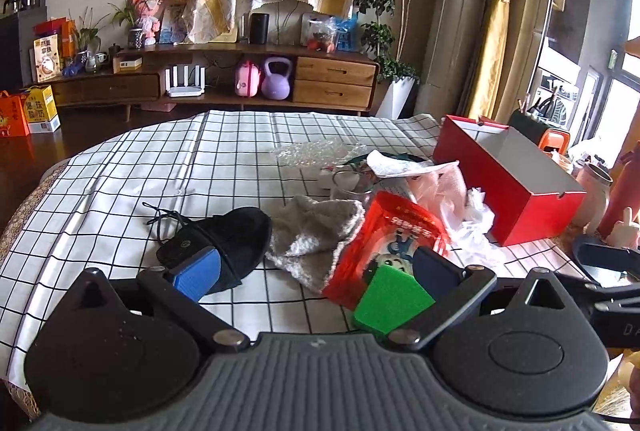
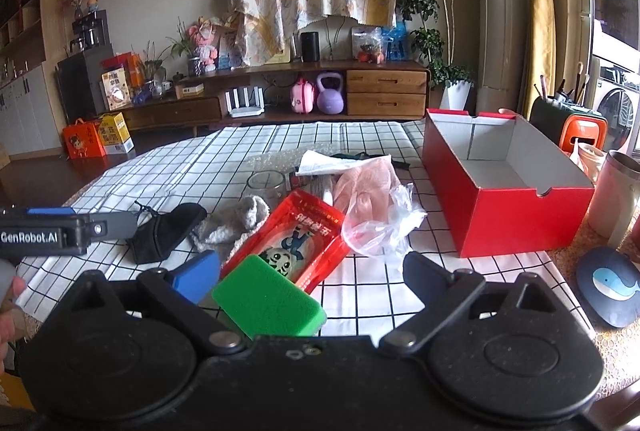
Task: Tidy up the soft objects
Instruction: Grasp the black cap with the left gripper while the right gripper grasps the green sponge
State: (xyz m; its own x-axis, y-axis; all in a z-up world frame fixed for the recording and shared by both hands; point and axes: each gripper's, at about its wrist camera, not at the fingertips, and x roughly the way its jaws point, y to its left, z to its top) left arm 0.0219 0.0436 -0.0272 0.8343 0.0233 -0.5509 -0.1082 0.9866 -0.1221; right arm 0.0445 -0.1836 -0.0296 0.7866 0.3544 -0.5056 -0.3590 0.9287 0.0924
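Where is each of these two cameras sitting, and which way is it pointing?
Left wrist: on the left gripper, low over the checked table, facing the black pouch; its own open fingers show.
Right wrist: on the right gripper, facing the red packet and red box; its fingers, the left gripper and a hand show.
Shared: packet, pouch, grey cloth, box.

Bare checked tablecloth [image 1: 160, 167] lies open leftward; red box [image 2: 508, 207] walls off the right.
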